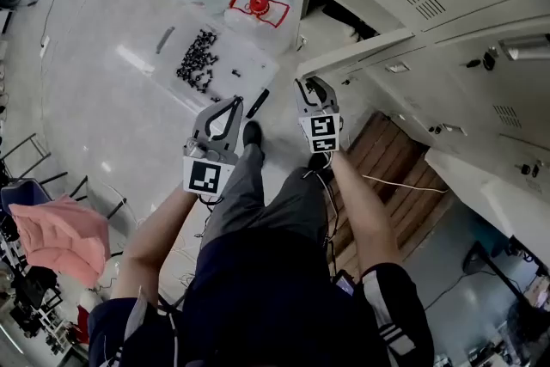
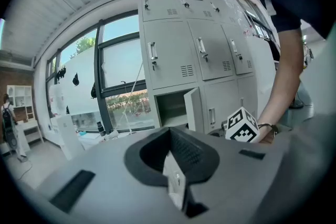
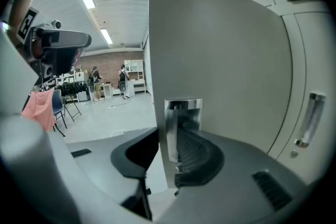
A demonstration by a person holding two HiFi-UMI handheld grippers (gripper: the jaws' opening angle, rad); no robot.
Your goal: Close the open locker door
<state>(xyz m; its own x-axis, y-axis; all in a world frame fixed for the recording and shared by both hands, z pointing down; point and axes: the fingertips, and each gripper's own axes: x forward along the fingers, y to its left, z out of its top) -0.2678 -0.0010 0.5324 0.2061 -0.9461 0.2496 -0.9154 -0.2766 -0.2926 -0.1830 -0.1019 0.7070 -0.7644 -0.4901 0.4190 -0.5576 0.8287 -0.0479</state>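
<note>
The open grey locker door (image 1: 361, 52) swings out from the bank of lockers (image 1: 464, 4) at the right of the head view. My right gripper (image 1: 311, 83) is at its free edge. In the right gripper view the door (image 3: 220, 60) fills the middle, and its edge with the metal latch plate (image 3: 184, 110) runs between the jaws of the right gripper (image 3: 165, 139), whose pads press on it. My left gripper (image 1: 235, 100) hangs to the left over the floor, jaw tips together, nothing in it. The left gripper view shows that gripper (image 2: 169, 131), the door (image 2: 193, 108) and the compartment (image 2: 170, 108) behind it.
On the floor lie a clear sheet with small black parts (image 1: 198, 60) and red-and-white objects (image 1: 256, 6). A wooden pallet (image 1: 391, 163) lies under the lockers. A pink cloth (image 1: 60, 236) hangs on a chair at the left. People (image 3: 123, 78) stand far off.
</note>
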